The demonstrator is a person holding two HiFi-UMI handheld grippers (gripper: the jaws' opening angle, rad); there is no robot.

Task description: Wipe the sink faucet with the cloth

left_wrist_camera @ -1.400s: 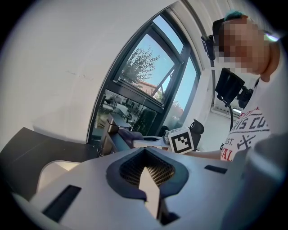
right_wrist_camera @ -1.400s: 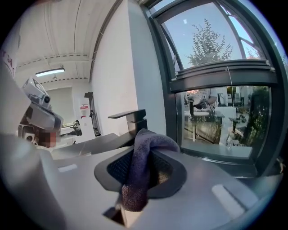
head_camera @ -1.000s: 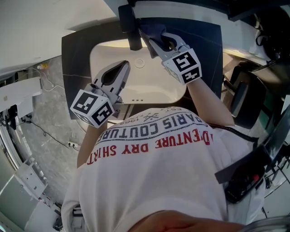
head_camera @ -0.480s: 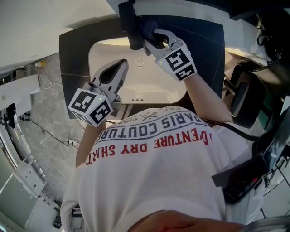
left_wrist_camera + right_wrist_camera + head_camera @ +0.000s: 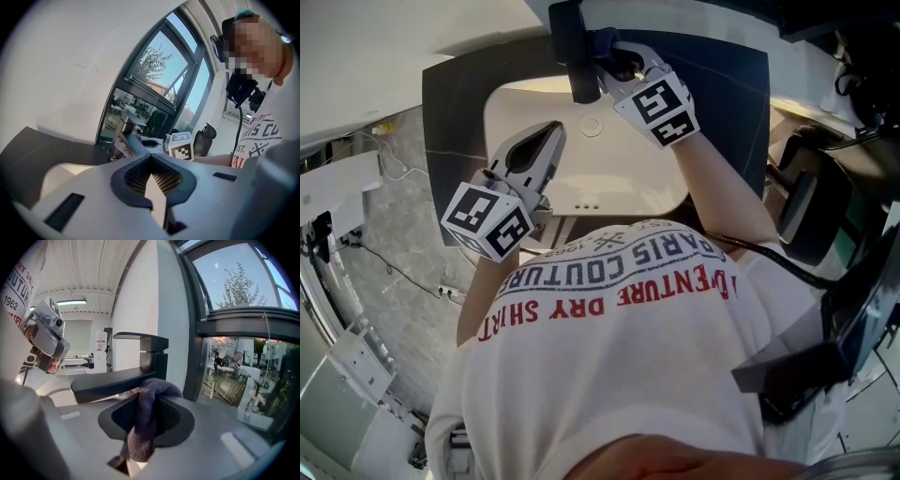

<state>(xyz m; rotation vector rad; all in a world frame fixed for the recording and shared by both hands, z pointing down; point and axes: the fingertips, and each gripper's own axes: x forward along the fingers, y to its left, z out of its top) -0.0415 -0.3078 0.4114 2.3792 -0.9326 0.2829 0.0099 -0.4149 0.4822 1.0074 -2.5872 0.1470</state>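
A dark faucet [image 5: 572,52] stands at the back of the white sink [image 5: 619,178], which is set in a dark countertop [image 5: 450,112]. My right gripper [image 5: 607,54] is shut on a blue-purple cloth [image 5: 602,42] and holds it against the faucet's right side. In the right gripper view the cloth [image 5: 143,423] bulges from the jaws right under the faucet's spout [image 5: 117,380]. My left gripper [image 5: 549,134] hovers over the sink's left half, shut with nothing in it. From the left gripper [image 5: 154,187] view the faucet [image 5: 123,133] shows ahead.
A wall and a window [image 5: 243,333] rise close behind the faucet. A black chair [image 5: 806,206] and cables stand to the right of the counter. Left of the counter lie a stone floor [image 5: 403,225] and a loose cable [image 5: 389,272]. The person's torso fills the near side.
My right gripper has slid with the cloth up along the faucet toward its base at the back. The left gripper has barely shifted.
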